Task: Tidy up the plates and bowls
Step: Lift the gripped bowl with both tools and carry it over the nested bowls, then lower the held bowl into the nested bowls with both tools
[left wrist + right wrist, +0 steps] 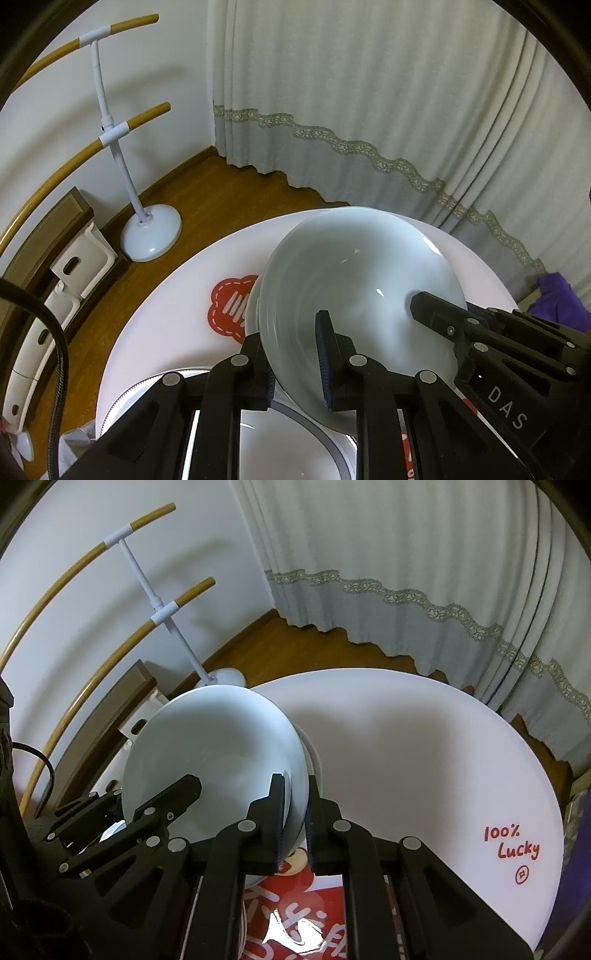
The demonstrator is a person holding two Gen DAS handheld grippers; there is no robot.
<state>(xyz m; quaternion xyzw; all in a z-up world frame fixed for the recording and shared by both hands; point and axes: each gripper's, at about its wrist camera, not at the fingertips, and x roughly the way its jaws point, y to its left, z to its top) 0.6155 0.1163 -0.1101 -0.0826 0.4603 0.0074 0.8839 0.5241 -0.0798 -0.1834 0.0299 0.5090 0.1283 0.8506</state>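
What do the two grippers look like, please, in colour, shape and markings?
Both are black plastic linkage frames with round silver rivets and two flat fingers carrying ribbed dark blue pads. The right gripper bears white "DAS" lettering. A black braided cable trails beside the left gripper.

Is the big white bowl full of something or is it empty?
Empty. Both wrist views look into the bowl, held tipped by its rim in both grippers' fingers, and show only bare, shiny white inside.
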